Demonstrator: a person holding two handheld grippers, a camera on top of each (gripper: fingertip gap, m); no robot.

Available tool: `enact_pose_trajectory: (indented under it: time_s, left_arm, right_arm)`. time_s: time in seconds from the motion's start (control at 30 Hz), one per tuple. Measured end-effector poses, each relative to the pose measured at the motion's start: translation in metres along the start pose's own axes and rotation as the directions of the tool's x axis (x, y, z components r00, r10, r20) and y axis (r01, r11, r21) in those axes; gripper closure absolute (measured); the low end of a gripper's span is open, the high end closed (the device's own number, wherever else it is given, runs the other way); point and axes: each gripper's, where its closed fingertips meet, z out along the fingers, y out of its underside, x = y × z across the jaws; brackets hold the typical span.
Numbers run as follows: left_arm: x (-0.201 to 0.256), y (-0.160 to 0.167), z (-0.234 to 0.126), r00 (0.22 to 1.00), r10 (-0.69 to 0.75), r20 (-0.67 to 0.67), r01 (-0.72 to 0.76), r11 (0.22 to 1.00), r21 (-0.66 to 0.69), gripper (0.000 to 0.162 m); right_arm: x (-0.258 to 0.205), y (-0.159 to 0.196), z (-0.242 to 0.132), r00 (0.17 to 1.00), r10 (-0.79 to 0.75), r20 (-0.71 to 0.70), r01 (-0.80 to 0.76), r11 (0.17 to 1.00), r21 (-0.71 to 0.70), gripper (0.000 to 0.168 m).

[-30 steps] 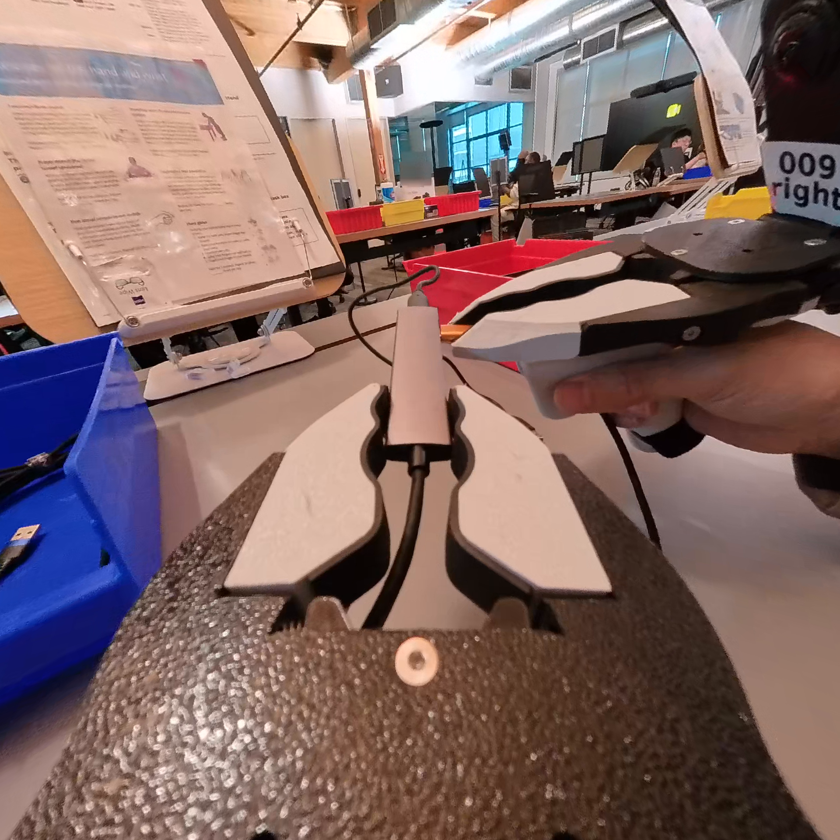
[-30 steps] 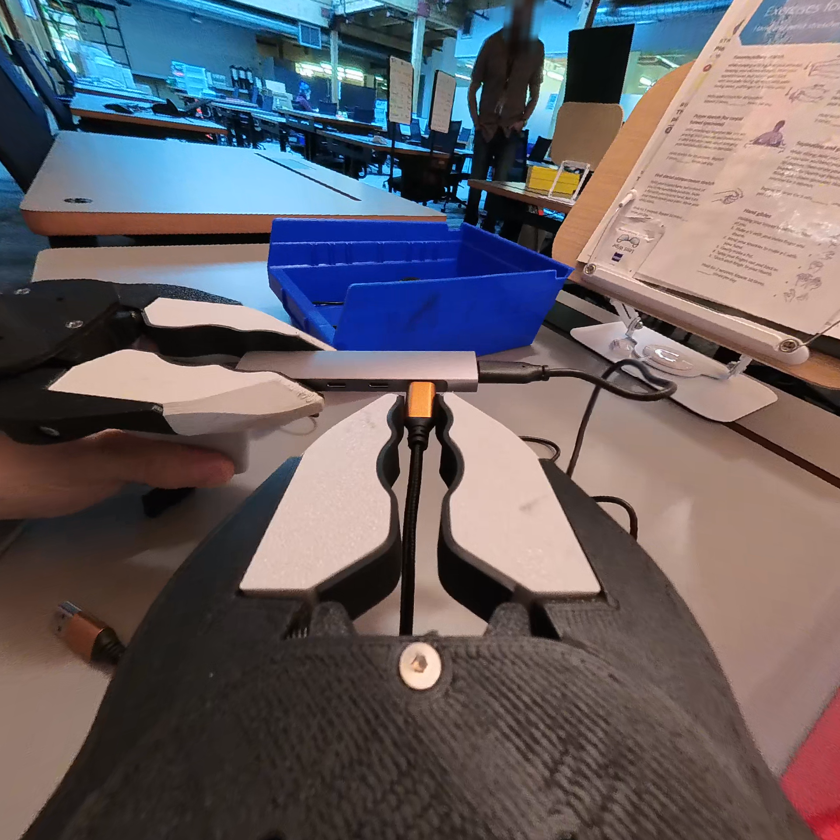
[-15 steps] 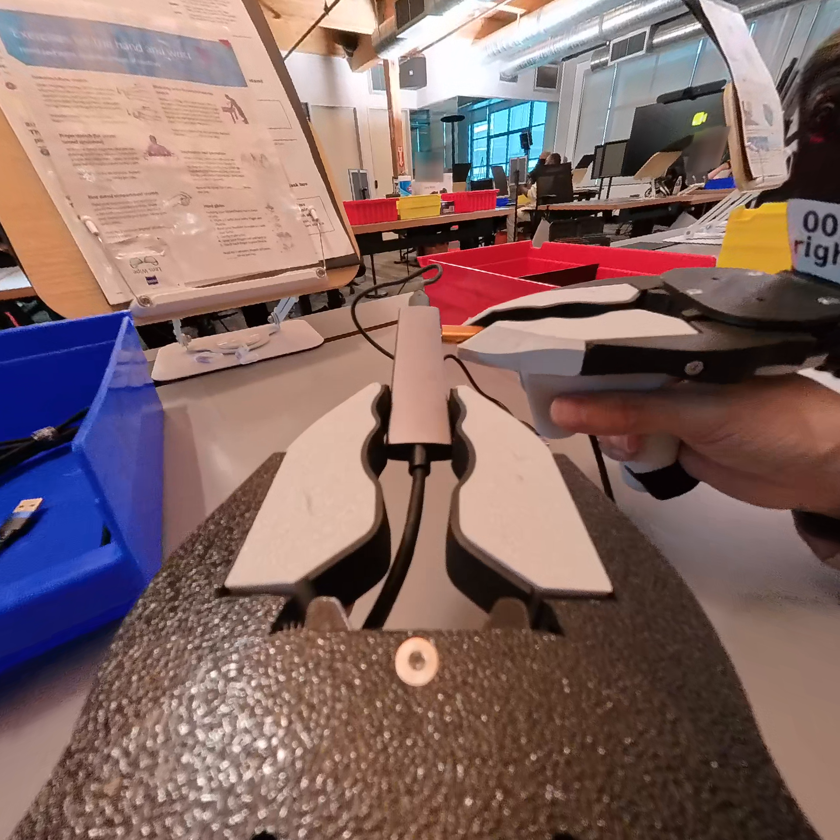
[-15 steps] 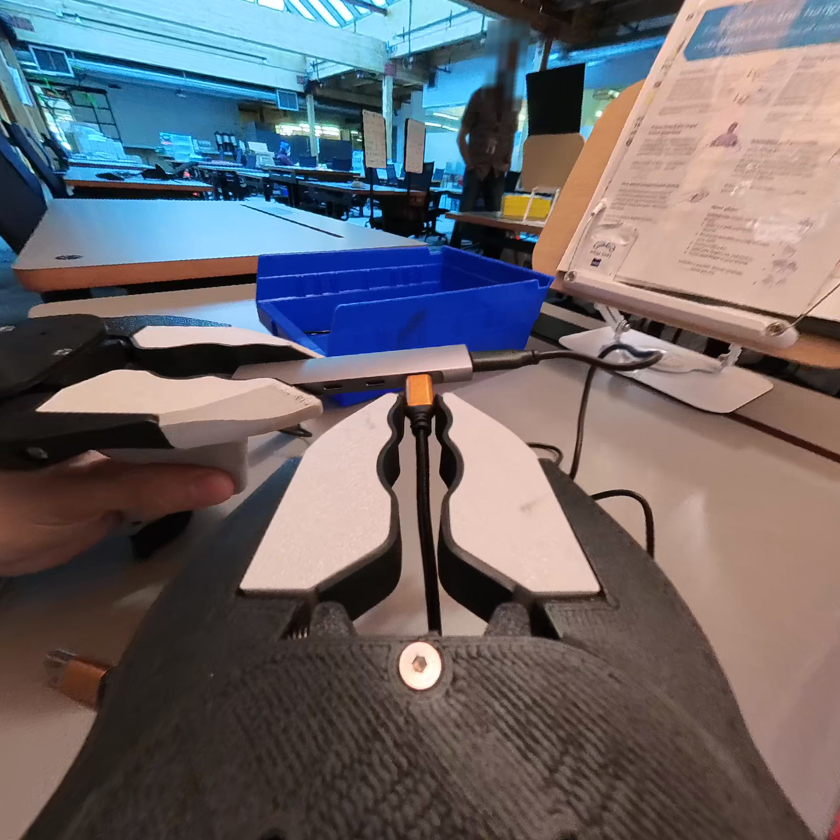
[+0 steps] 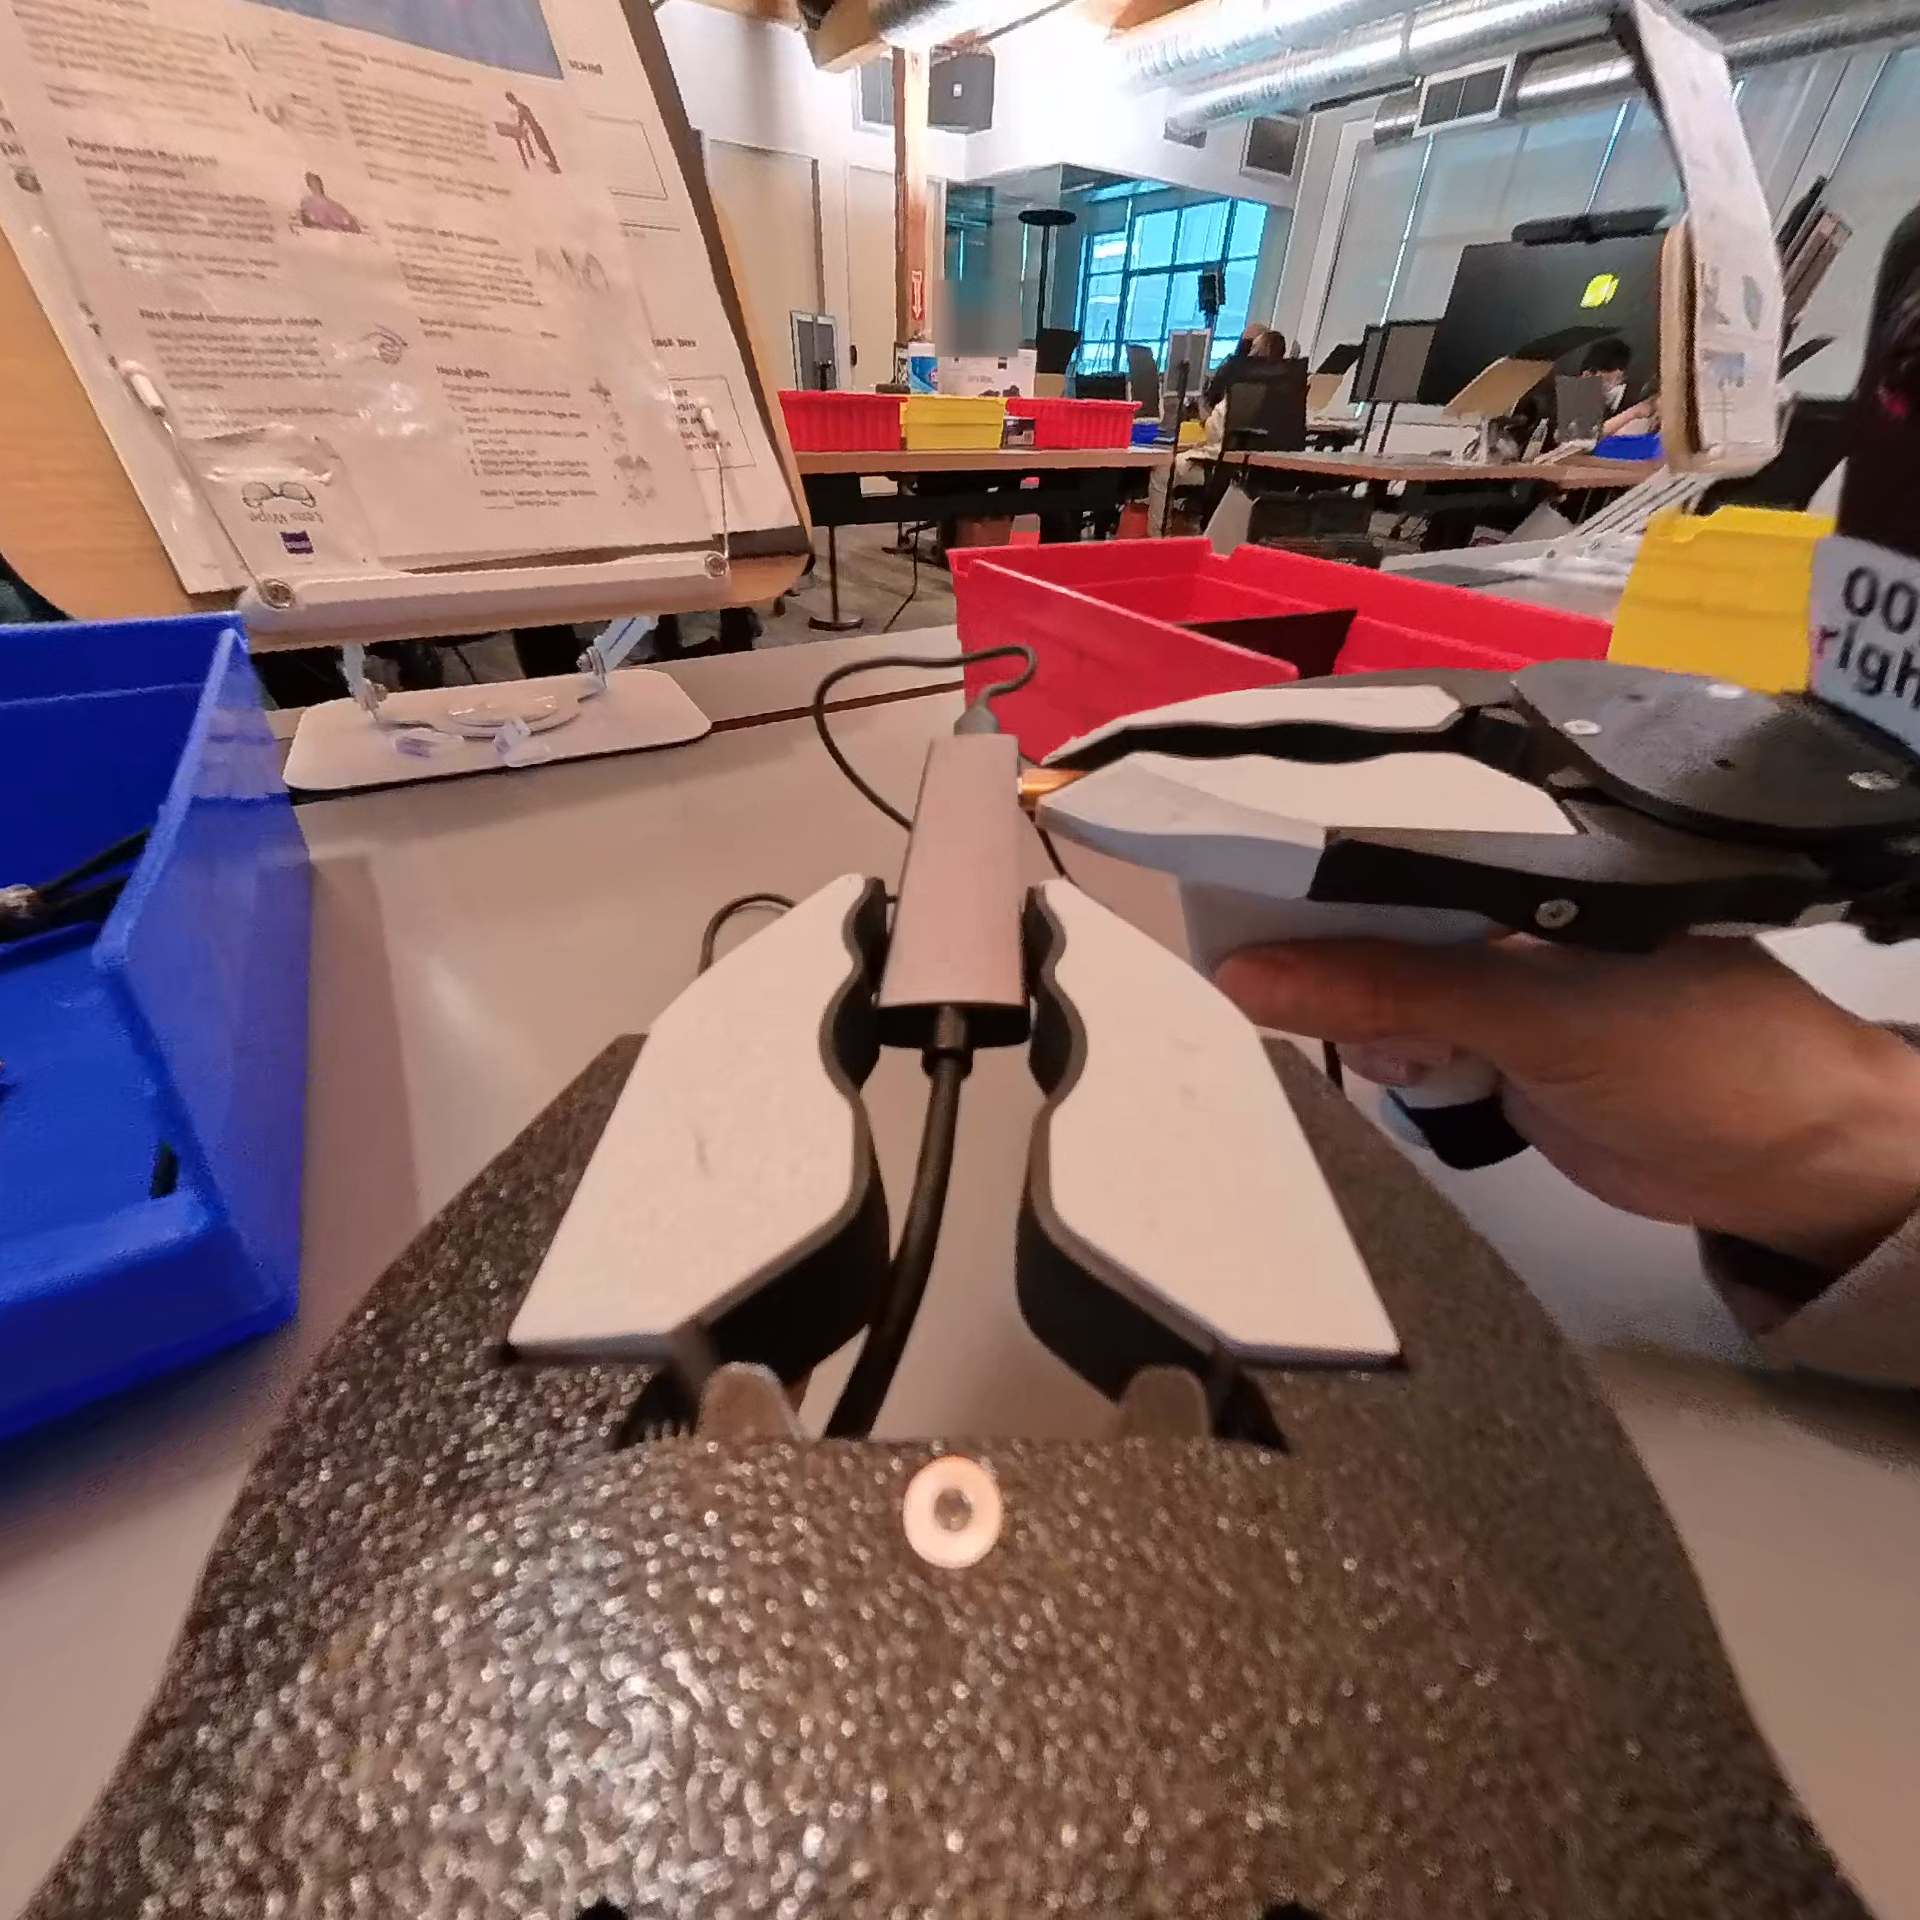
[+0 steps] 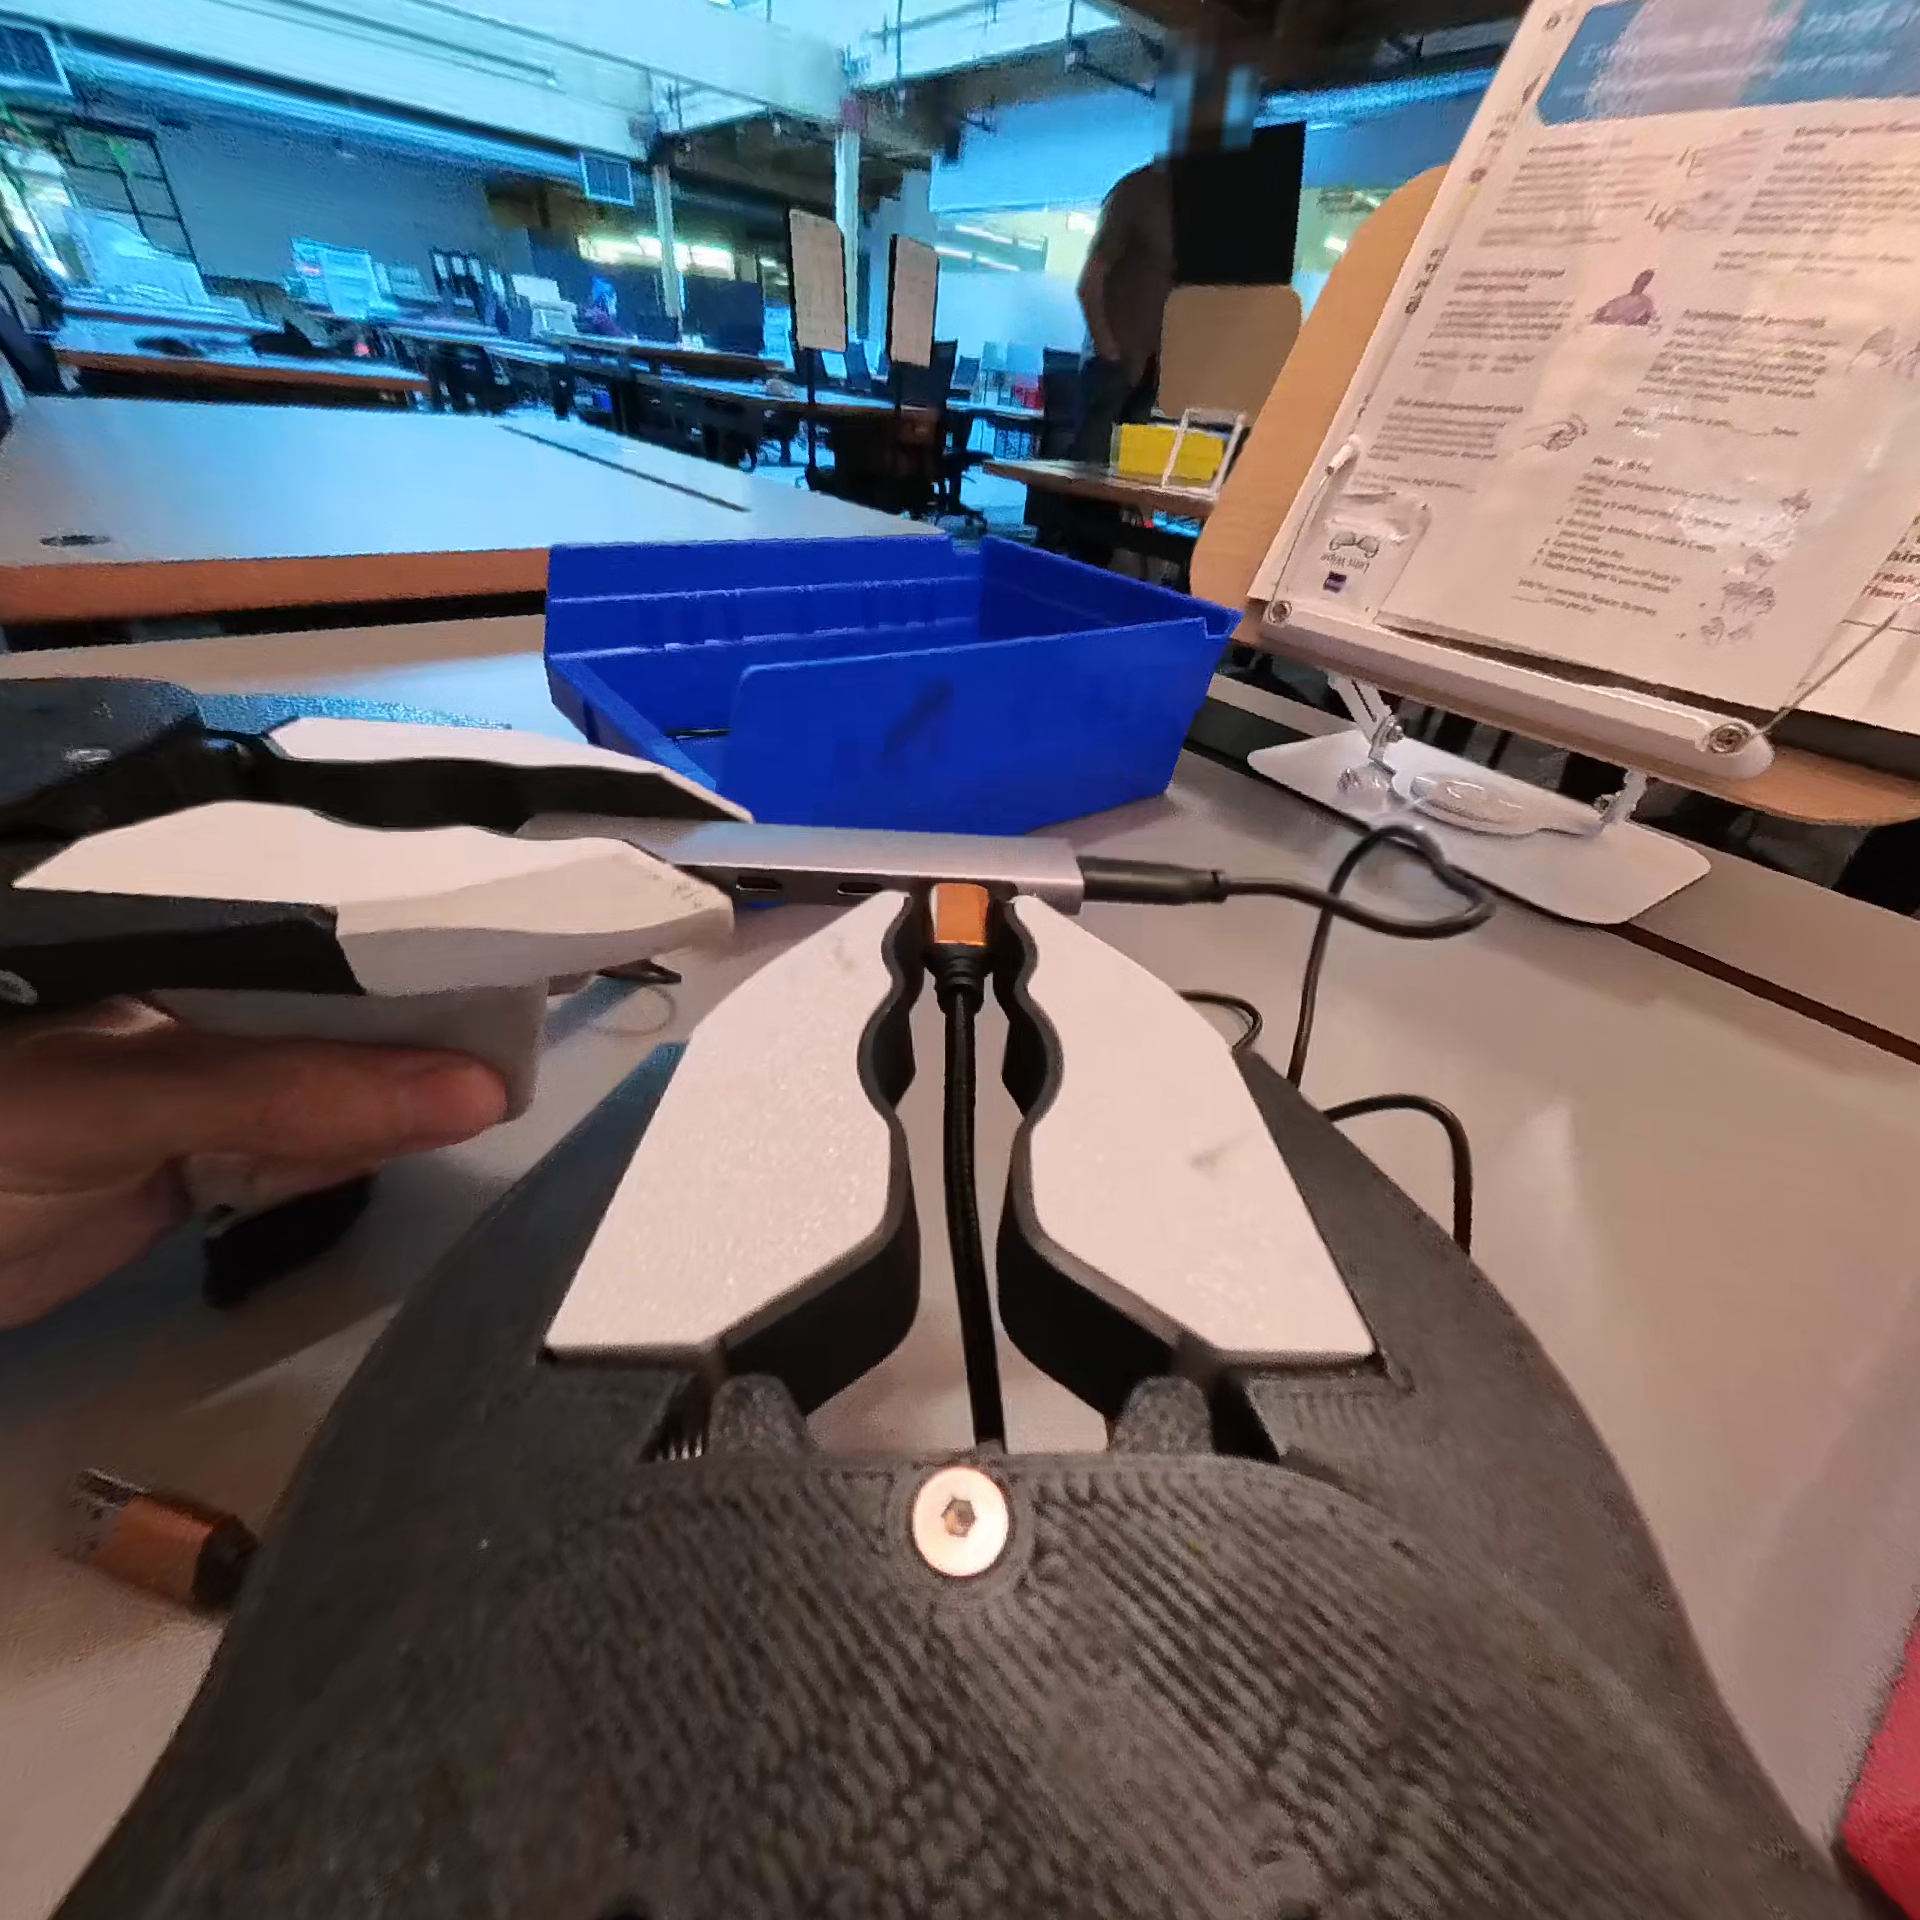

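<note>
You see two grippers point(image 5: 954, 914) point(image 6: 954, 925), one grey hub point(image 5: 961, 883), two orange plugs point(image 6: 958, 914) point(image 6: 156, 1536), one blue bin point(image 6: 966, 717), one red bin point(image 5: 1101, 634), one yellow bin point(image 5: 1714, 592) and one document stand point(image 5: 499, 613) on the table.

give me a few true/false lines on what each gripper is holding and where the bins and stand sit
1. The left gripper is shut on the grey hub. True.
2. The right gripper grips a blue plug. False: it is shut on the orange plug, whose tip meets the hub's long side.
3. The hub lies flat on the table. False: it is held above the table between the left gripper's fingers.
4. A black cable leaves the hub's far end toward the document stand. True.
5. The blue bin stands behind the hub in the right wrist view. True.
6. The red bin is stacked inside the blue bin. False: it stands apart, on the opposite side of the table.
</note>
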Motion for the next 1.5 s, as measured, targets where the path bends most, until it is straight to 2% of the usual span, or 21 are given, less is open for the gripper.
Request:
enact_pose_trajectory:
  time_s: [0.13,0.2,0.23,0.33,0.43,0.6,0.67,0.7,0.8,0.83,0.9,0.93,0.97,1.0,1.1,1.2,1.27,1.37,1.43,1.5]
  left_arm:
    - [-0.002,-0.012,-0.004,1.000,0.014,0.005,-0.014,1.000,0.012,0.136]
    - [-0.003,-0.014,-0.007,1.000,0.029,0.004,-0.029,0.999,0.020,0.136]
    - [-0.003,-0.014,-0.007,0.999,0.039,0.003,-0.039,0.999,0.020,0.136]
    - [-0.001,-0.016,-0.003,0.998,0.059,0.005,-0.059,0.998,0.009,0.136]
    - [-0.003,-0.018,-0.008,1.000,0.024,-0.009,-0.023,1.000,0.014,0.136]
    - [0.002,-0.024,-0.006,1.000,0.007,-0.030,-0.007,1.000,0.027,0.136]
    - [0.000,-0.024,-0.009,0.999,-0.009,-0.041,0.010,1.000,0.029,0.135]
    - [0.000,-0.023,-0.010,0.999,-0.016,-0.050,0.017,0.999,0.031,0.135]
    - [0.002,-0.030,-0.009,0.999,0.031,-0.034,-0.030,0.999,0.035,0.136]
    - [0.002,-0.031,-0.009,0.999,0.044,-0.028,-0.043,0.998,0.035,0.136]
    - [-0.044,-0.031,-0.020,0.985,-0.005,0.174,-0.002,0.999,0.039,0.137]
    - [-0.075,-0.031,-0.031,0.972,-0.091,0.218,0.080,0.995,0.057,0.137]
    - [-0.097,-0.036,-0.041,0.961,-0.190,0.203,0.176,0.981,0.082,0.137]
    - [-0.102,-0.048,-0.049,0.965,-0.198,0.170,0.178,0.976,0.125,0.137]
    - [-0.068,-0.074,-0.048,0.993,-0.066,0.099,0.050,0.987,0.155,0.137]
    - [-0.038,-0.075,-0.039,0.998,0.051,0.042,-0.056,0.989,0.136,0.137]
    - [-0.025,-0.069,-0.033,0.998,0.057,0.005,-0.057,0.992,0.115,0.137]
    - [-0.010,-0.056,-0.025,0.992,0.129,-0.017,-0.127,0.989,0.069,0.138]
    - [-0.003,-0.046,-0.021,0.986,0.165,-0.028,-0.164,0.986,0.031,0.138]
    - [0.002,-0.038,-0.018,0.987,0.151,-0.051,-0.151,0.989,0.006,0.137]
  right_arm:
    - [-0.003,-0.007,0.000,0.996,0.093,0.015,-0.093,0.996,-0.010,0.155]
    - [-0.007,-0.010,-0.001,0.999,-0.042,-0.013,0.042,0.999,-0.013,0.155]
    - [-0.007,-0.011,-0.001,0.999,-0.041,0.005,0.041,0.999,-0.024,0.155]
    - [0.000,-0.017,-0.003,0.981,0.185,0.051,-0.185,0.983,-0.007,0.155]
    - [-0.007,-0.016,-0.004,0.997,0.072,0.026,-0.072,0.997,-0.013,0.155]
    - [-0.003,-0.029,-0.010,0.975,0.217,0.052,-0.218,0.975,0.034,0.155]
    - [-0.007,-0.027,-0.010,0.999,0.047,0.016,-0.047,0.999,0.005,0.155]
    - [-0.008,-0.029,-0.011,0.999,0.030,0.027,-0.030,1.000,-0.005,0.155]
    - [-0.006,-0.033,-0.013,0.987,0.149,0.056,-0.148,0.989,-0.008,0.155]
    - [-0.007,-0.033,-0.013,0.989,0.137,0.052,-0.136,0.991,-0.009,0.155]
    - [-0.011,-0.042,-0.023,1.000,-0.014,0.011,0.014,1.000,0.021,0.155]
    - [-0.004,-0.051,-0.030,1.000,0.001,0.007,-0.002,0.999,0.043,0.155]
    - [0.011,-0.062,-0.037,0.996,0.087,-0.009,-0.085,0.992,0.095,0.155]
    - [0.021,-0.067,-0.039,0.991,0.137,0.006,-0.137,0.986,0.098,0.155]
    - [0.027,-0.072,-0.040,0.998,0.052,0.033,-0.055,0.995,0.087,0.155]
    - [0.028,-0.090,-0.053,0.996,0.009,0.092,-0.021,0.992,0.127,0.156]
    - [0.036,-0.108,-0.068,0.993,-0.013,0.116,-0.008,0.983,0.183,0.156]
    - [0.076,-0.142,-0.098,0.996,-0.085,-0.030,0.090,0.958,0.272,0.156]
    - [0.109,-0.160,-0.113,0.982,-0.133,-0.137,0.166,0.949,0.267,0.156]
    - [0.134,-0.181,-0.122,0.971,-0.162,-0.174,0.208,0.934,0.289,0.156]
